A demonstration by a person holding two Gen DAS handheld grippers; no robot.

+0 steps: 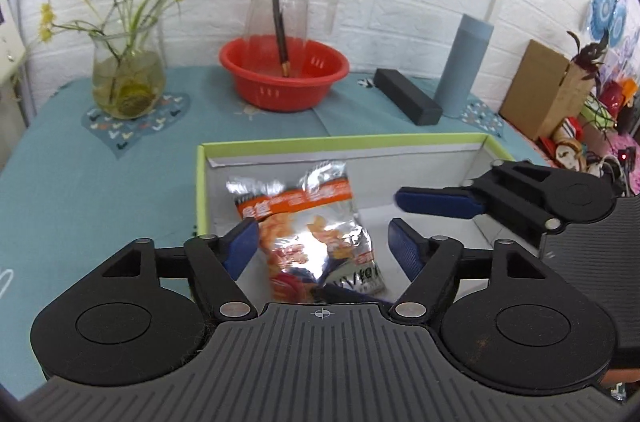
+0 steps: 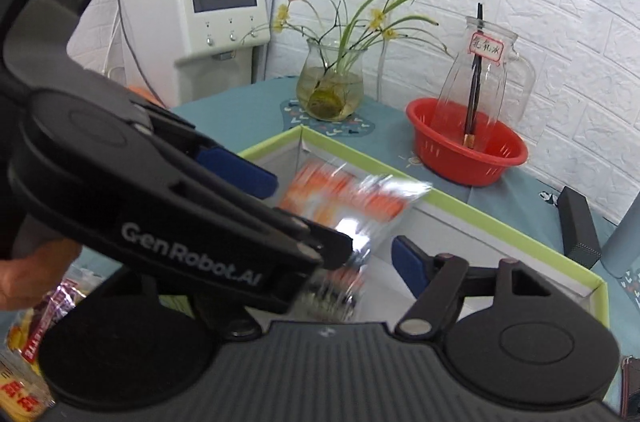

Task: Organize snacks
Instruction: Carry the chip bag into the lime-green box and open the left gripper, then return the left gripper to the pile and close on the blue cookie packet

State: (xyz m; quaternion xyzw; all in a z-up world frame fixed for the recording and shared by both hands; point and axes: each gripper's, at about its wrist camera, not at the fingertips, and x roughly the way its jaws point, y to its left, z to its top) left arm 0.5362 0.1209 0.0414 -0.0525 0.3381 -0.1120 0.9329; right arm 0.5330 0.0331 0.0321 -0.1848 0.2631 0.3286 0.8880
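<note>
I hold a two-finger gripper in each hand over a shallow green-rimmed box [image 1: 340, 141] with white inner walls, standing on a counter [image 1: 100, 182] covered in teal cloth.

My left gripper [image 1: 324, 242] has its blue-padded fingers [image 1: 240, 246] spread apart, hanging just above the box. Lying in the box between and beyond them are foil snack packets [image 1: 316, 222], silver with orange print, overlapping one another. The fingers are released and grip nothing.

My right gripper [image 1: 436, 202] reaches in from the right over the same box. From the left wrist view its fingers look close together, with nothing visible between them. In the right wrist view only one of its blue pads shows, the other side being hidden behind my left gripper, so I cannot tell its state for sure. There the packets appear blurred.

Behind the box stands a red plastic basin [image 1: 284, 78] holding a clear glass pitcher [image 1: 288, 10] with a paper label and a dark stick inside. To the left, a glass vase [image 1: 128, 82] holds yellowish water and yellow-flowered stems. More snack packets [image 2: 36, 334] lie outside the box at the lower left of the right wrist view.
</note>
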